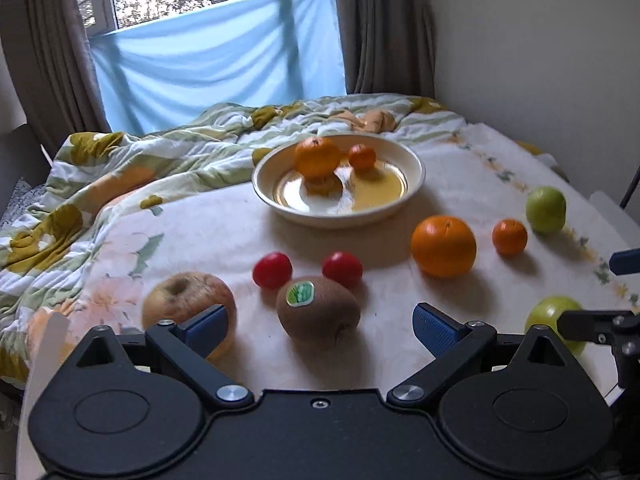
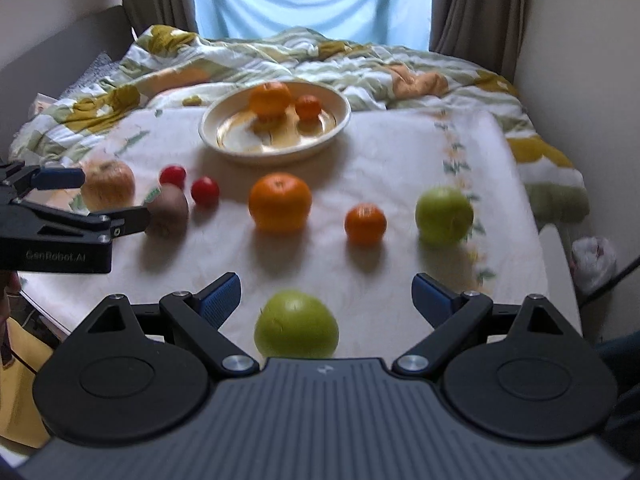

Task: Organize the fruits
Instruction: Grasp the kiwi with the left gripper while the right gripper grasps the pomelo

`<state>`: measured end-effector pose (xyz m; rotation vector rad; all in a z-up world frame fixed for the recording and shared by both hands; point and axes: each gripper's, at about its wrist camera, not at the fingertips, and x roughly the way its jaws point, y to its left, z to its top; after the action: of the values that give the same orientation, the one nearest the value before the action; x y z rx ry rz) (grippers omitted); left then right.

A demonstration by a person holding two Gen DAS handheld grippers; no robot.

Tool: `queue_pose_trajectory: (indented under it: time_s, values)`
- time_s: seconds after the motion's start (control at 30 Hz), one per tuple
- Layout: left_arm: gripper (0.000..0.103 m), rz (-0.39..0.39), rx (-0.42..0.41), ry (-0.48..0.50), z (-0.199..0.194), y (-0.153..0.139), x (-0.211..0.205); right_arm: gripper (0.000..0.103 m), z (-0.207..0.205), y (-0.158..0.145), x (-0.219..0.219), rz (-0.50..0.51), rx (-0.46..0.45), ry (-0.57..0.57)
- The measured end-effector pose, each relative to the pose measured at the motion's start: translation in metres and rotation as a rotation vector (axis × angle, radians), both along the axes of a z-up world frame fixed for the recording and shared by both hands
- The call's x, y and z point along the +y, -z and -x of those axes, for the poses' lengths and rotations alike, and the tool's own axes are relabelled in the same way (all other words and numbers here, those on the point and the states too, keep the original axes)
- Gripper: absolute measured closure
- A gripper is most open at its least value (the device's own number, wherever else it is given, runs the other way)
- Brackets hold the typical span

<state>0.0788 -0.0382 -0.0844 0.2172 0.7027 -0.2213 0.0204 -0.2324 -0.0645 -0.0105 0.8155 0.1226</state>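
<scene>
On the flowered cloth [image 2: 392,152] far from both tools sits the cream bowl [image 2: 340,114] holding an orange [image 2: 270,98] and a mandarin [image 2: 308,107], and nearer, a row runs from a pale apple [image 2: 108,184] at left past a large orange [image 2: 280,201] and a small mandarin [image 2: 365,223] to a green apple [image 2: 444,215] at right. Spread wide, the left gripper [image 1: 320,324] frames the kiwi [image 1: 318,312], which lies between its blue pads [image 1: 434,326] untouched, two red tomatoes [image 1: 272,270] just beyond. Equally wide, the right gripper [image 2: 326,298] has a second green apple [image 2: 296,324] lying near, between its fingers, apart from both.
</scene>
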Motion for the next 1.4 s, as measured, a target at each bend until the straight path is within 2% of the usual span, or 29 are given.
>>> queue_pose_trajectory:
  time_s: [0.27,0.4,0.63,0.7,0.83,1.0,1.27,1.4]
  values:
    - [0.009,-0.018,0.021,0.011,-0.021,0.027,-0.003,0.0,0.003,0.033,0.006,-0.011,0.035,0.017]
    - [0.01,-0.007,0.029,0.005,-0.03,0.031,-0.004,0.007,0.001,0.038,0.006,-0.029,0.047,0.016]
    - [0.025,-0.008,0.07,-0.022,-0.039,0.036,-0.005,0.007,0.0,0.039,0.006,-0.03,0.048,0.014]
    - [0.027,-0.012,0.076,-0.033,-0.04,0.036,-0.006,0.007,0.0,0.039,0.007,-0.032,0.05,0.01]
    - [0.039,-0.022,0.083,-0.05,-0.042,0.036,-0.006,0.007,-0.001,0.04,0.006,-0.041,0.059,0.008]
    - [0.04,-0.005,0.088,-0.062,-0.042,0.036,-0.004,0.009,-0.001,0.041,0.005,-0.046,0.063,-0.003]
    - [0.04,0.001,0.096,-0.061,-0.033,0.034,-0.003,0.02,-0.004,0.043,0.004,-0.068,0.07,-0.015]
    - [0.04,0.004,0.095,-0.059,-0.025,0.034,-0.004,0.022,-0.006,0.044,0.004,-0.071,0.068,-0.019]
